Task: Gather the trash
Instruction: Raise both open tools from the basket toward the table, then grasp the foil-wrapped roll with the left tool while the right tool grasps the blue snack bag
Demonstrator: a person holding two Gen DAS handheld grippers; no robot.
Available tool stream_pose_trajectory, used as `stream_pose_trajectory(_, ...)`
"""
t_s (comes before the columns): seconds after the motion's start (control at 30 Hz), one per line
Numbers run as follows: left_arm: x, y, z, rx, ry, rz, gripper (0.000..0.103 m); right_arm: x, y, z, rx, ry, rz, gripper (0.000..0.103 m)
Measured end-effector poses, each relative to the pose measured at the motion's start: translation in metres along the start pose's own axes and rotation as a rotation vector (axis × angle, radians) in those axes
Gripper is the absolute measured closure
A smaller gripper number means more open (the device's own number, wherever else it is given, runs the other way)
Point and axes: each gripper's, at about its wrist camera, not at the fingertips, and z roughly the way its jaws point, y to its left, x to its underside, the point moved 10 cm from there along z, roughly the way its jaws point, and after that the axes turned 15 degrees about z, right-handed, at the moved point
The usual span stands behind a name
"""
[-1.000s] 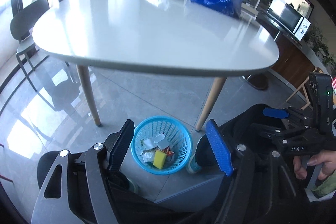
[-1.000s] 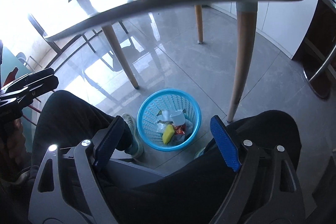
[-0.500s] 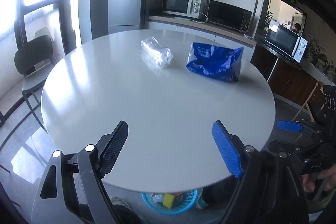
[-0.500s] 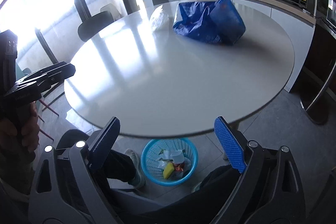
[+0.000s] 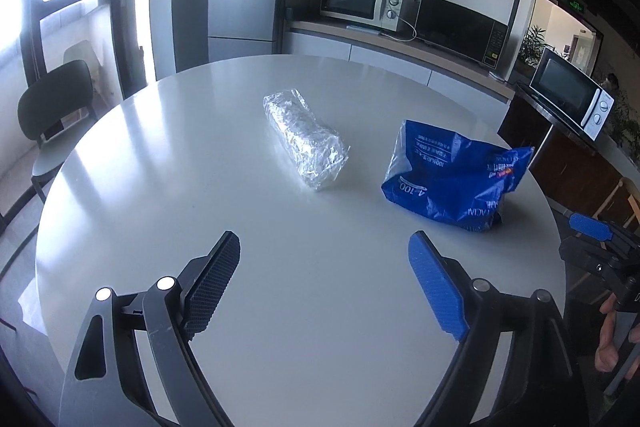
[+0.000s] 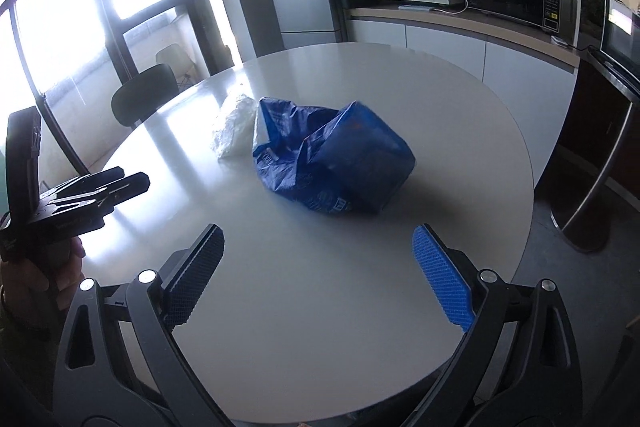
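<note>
Now I am facing the round white tabletop (image 5: 320, 307), which is carrying the two pieces of trash I am still collecting. Largest is the crumpled blue plastic bag (image 5: 452, 179), sitting toward the right edge of the tabletop; in the right wrist view it is lying almost straight ahead of my right hand-held gripper (image 6: 320, 275). Smaller is the foil-wrapped roll (image 5: 306, 139), lying near the middle of the tabletop, just left of the bag and apart from it. Both of my tools are hovering over the near edge: my left hand-held gripper (image 5: 324, 283) is standing spread wide with nothing between its pads, and my right one is likewise spread and empty, their jaws having just been opening. I judge I am in the reaching step for the next pickup. The coming move is calling for carrying each spread tool forward and down, the left toward the roll and the right toward the bag, then pinching; the bag is looking soft and likely to slip.
</note>
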Motion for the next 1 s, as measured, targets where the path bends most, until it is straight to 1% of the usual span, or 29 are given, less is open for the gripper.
stream_pose_trajectory(0.13, -0.018, 0.006, 0.025, -0.036, 0.028, 0.008, 0.018, -0.023, -0.002, 0.020, 0.004, -0.013, 0.037, 0.012)
stream_pose_trajectory(0.23, -0.030, 0.010, 0.041, -0.039, 0.053, -0.001, 0.018, -0.036, -0.004, 0.037, 0.011, -0.005, 0.067, 0.012)
stream_pose_trajectory(0.33, -0.041, 0.012, 0.058, -0.035, 0.076, -0.006, 0.018, -0.041, -0.005, 0.051, 0.024, 0.012, 0.087, 0.012)
stream_pose_trajectory(0.43, -0.048, 0.015, 0.077, -0.053, 0.106, 0.003, 0.018, -0.042, -0.007, 0.059, 0.028, 0.025, 0.106, 0.012)
stream_pose_trajectory(0.5, -0.051, 0.018, 0.090, -0.073, 0.133, 0.007, 0.019, -0.043, -0.009, 0.064, 0.036, 0.032, 0.111, 0.018)
stream_pose_trajectory(0.6, -0.050, 0.023, 0.103, -0.086, 0.161, -0.006, 0.022, -0.041, -0.009, 0.069, 0.033, 0.049, 0.110, 0.028)
stream_pose_trajectory(0.67, -0.048, 0.025, 0.107, -0.081, 0.173, -0.015, 0.025, -0.039, -0.009, 0.073, 0.035, 0.061, 0.105, 0.041)
stream_pose_trajectory(0.7, -0.046, 0.026, 0.108, -0.078, 0.178, -0.019, 0.029, -0.038, -0.008, 0.074, 0.036, 0.067, 0.103, 0.045)
stream_pose_trajectory(0.73, -0.044, 0.025, 0.110, -0.073, 0.183, -0.020, 0.031, -0.036, -0.008, 0.075, 0.037, 0.073, 0.101, 0.054)
stream_pose_trajectory(0.77, -0.042, 0.025, 0.111, -0.070, 0.189, -0.021, 0.037, -0.035, -0.007, 0.076, 0.036, 0.078, 0.098, 0.066)
stream_pose_trajectory(0.8, -0.040, 0.025, 0.111, -0.068, 0.195, -0.022, 0.045, -0.033, -0.006, 0.078, 0.036, 0.084, 0.096, 0.072)
stream_pose_trajectory(0.87, -0.037, 0.026, 0.111, -0.062, 0.202, -0.028, 0.053, -0.029, -0.005, 0.078, 0.037, 0.087, 0.088, 0.089)
stream_pose_trajectory(0.9, -0.037, 0.026, 0.110, -0.064, 0.198, -0.028, 0.059, -0.028, -0.004, 0.078, 0.035, 0.087, 0.080, 0.090)
stream_pose_trajectory(0.93, -0.036, 0.027, 0.107, -0.068, 0.192, -0.029, 0.063, -0.026, -0.002, 0.076, 0.027, 0.086, 0.075, 0.092)
stream_pose_trajectory(0.97, -0.035, 0.027, 0.102, -0.065, 0.181, -0.033, 0.071, -0.025, -0.001, 0.074, 0.023, 0.083, 0.073, 0.094)
stream_pose_trajectory(1.0, -0.034, 0.027, 0.097, -0.057, 0.172, -0.037, 0.075, -0.024, 0.001, 0.071, 0.021, 0.076, 0.066, 0.095)
